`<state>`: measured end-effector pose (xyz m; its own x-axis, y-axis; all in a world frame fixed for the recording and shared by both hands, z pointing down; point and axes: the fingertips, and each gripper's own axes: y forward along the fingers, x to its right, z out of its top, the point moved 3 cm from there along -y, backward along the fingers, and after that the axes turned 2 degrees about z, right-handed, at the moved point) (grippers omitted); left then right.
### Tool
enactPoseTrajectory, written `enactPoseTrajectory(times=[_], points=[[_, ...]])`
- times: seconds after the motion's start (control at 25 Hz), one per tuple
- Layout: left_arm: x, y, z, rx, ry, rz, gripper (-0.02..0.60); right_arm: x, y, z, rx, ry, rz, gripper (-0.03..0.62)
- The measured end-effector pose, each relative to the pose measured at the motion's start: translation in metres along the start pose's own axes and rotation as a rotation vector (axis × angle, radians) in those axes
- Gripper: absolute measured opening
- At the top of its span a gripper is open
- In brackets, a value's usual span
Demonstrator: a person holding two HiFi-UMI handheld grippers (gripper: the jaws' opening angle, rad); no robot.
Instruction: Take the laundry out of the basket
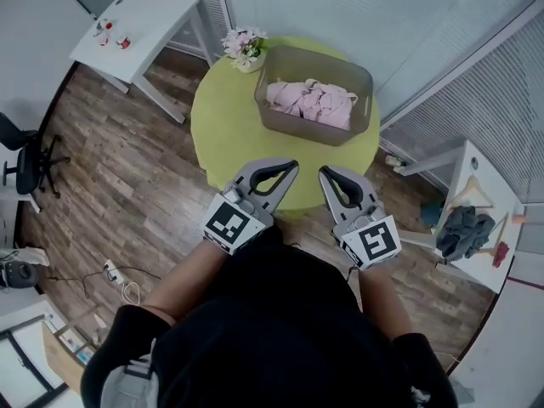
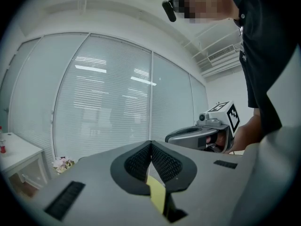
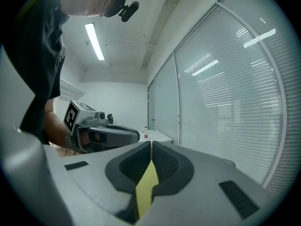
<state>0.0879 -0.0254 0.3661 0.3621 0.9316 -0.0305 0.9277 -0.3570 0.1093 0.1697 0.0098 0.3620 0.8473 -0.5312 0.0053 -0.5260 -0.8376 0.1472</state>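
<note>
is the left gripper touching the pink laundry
Apart. The head view shows bare green table between the left gripper and the basket that holds the pink laundry.

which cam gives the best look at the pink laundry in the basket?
Head view: the pink laundry lies piled in the grey basket on the green table, all in frame. The left gripper view and right gripper view show none of it, mostly window blinds.

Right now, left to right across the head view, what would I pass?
Black office chair, white rectangular desk, pot of pink flowers, grey plastic basket of pink laundry, heap of dark grey clothes.
</note>
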Motion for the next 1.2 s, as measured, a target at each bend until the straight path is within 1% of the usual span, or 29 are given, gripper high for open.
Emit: enactPoseTrajectory(times=[0.12,0.24,0.56,0.76,0.92,1.2], points=[[-0.022,0.007,0.002,0.012,-0.012,-0.010,0.006,0.009,0.020,0.003,-0.012,-0.004,-0.008,0.028],[-0.041,0.012,0.001,0.005,-0.013,-0.029,0.006,0.016,0.038,0.004,-0.029,-0.008,-0.020,0.028],[-0.096,0.018,-0.004,0.007,-0.029,-0.066,0.006,0.031,0.084,0.003,-0.070,-0.009,-0.080,0.028],[-0.116,0.022,-0.009,0.007,-0.030,-0.095,0.006,0.033,0.103,-0.001,-0.098,-0.006,-0.105,0.028],[-0.126,0.027,-0.009,0.013,-0.038,-0.101,0.006,0.037,0.110,-0.003,-0.109,-0.004,-0.111,0.028],[-0.143,0.049,-0.010,0.016,-0.039,-0.084,0.006,0.068,0.117,-0.007,-0.124,-0.008,-0.117,0.028]])
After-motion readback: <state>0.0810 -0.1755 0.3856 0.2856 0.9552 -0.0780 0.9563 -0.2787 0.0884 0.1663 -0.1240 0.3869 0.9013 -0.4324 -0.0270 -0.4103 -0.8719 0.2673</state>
